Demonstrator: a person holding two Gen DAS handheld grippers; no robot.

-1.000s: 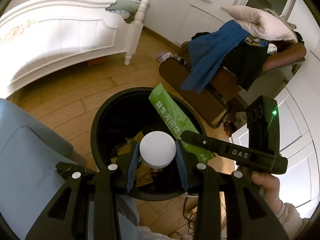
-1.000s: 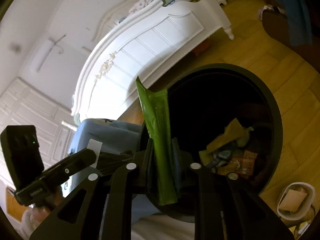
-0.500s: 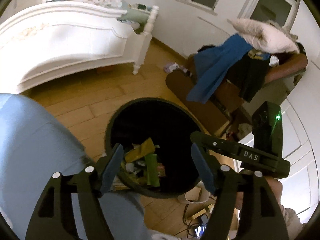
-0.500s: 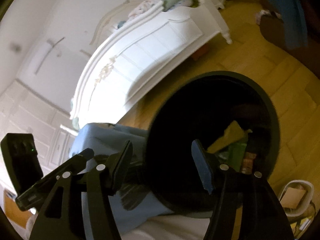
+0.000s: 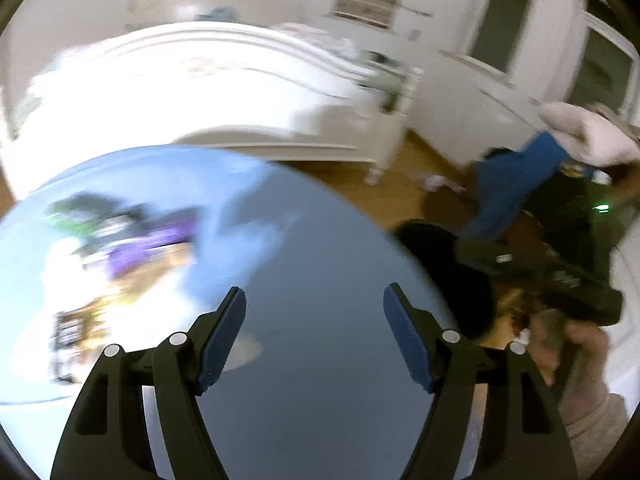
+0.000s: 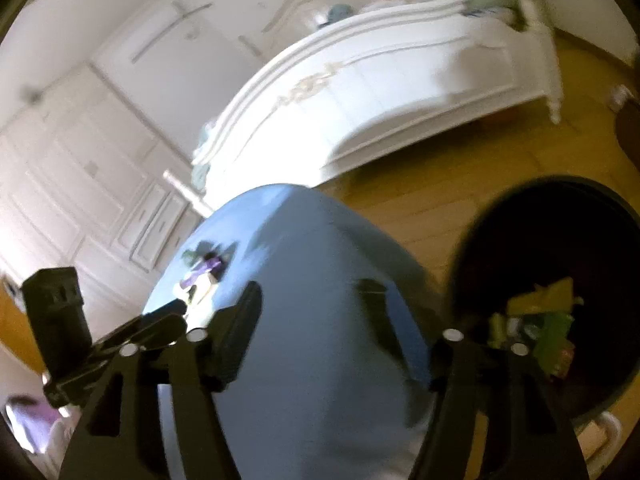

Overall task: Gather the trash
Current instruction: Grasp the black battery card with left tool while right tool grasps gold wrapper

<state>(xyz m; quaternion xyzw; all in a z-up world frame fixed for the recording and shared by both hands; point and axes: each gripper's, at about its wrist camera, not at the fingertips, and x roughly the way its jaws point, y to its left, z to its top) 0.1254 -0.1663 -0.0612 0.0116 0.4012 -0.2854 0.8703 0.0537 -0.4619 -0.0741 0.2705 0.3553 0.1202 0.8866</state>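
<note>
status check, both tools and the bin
Left tool open, empty. Right tool open, empty. Bin holds wrappers. More trash on blue table.

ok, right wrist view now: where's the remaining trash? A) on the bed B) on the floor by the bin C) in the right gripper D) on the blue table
D: a blurred pile of wrappers lies on the blue table; the right gripper is open and empty.

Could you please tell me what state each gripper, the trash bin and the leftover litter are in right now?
Left gripper: open, holding nothing, over the blue table.
Right gripper: open, holding nothing.
Trash bin: standing open on the floor, wrappers inside.
Litter on table: a blurred pile, not yet picked up.
</note>
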